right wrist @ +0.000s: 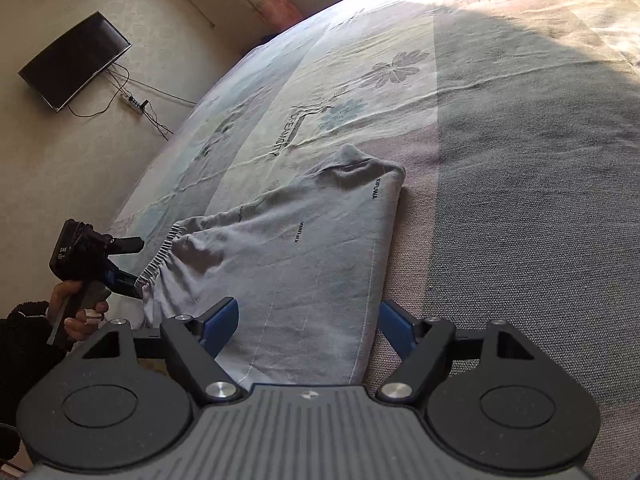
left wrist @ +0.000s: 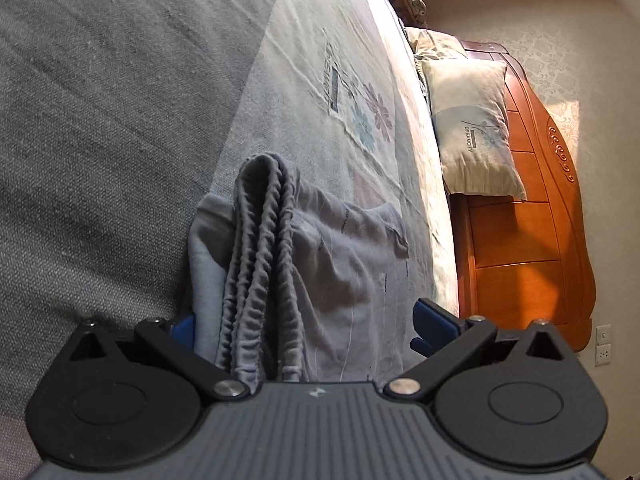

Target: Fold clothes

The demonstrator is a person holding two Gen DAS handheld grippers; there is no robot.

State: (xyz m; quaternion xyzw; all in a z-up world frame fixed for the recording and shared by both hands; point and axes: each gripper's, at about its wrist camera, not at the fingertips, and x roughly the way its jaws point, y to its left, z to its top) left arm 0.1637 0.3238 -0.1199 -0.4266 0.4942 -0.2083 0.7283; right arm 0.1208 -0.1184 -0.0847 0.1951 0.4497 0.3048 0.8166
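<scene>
Across both wrist views, the bed (right wrist: 520, 128) fills most of what I see, its floral printed sheet (left wrist: 352, 92) lying beside a plain grey cover (left wrist: 100, 120); no container shows in either view. On the sheet lies the task's thing, a folded grey garment (right wrist: 304, 248) with printed lettering and a gathered elastic waistband (left wrist: 260, 264), its far end bunched toward the middle of the bed. Beyond the bed in the left wrist view I see an orange wooden headboard (left wrist: 532, 216) with a printed pillow (left wrist: 472, 128) leaning on it, and a second pillow (left wrist: 432, 42) behind that one. In the right wrist view a dark wall-mounted screen (right wrist: 74, 60) hangs on the pale wall, with loose cables and a power strip (right wrist: 132, 100) below it. My left gripper (left wrist: 304, 320) stands wide with its jaws on either side of the garment, the doubled waistband rising between them; whether the pads press on the cloth I cannot tell. From the right wrist view a hand (right wrist: 80, 308) in a dark fleecy sleeve (right wrist: 24, 340) grips that tool at the waistband end. My right gripper (right wrist: 308, 320) stands wide, its blue fingers (right wrist: 222, 320) straddling the near edge of the garment without pinching it.
</scene>
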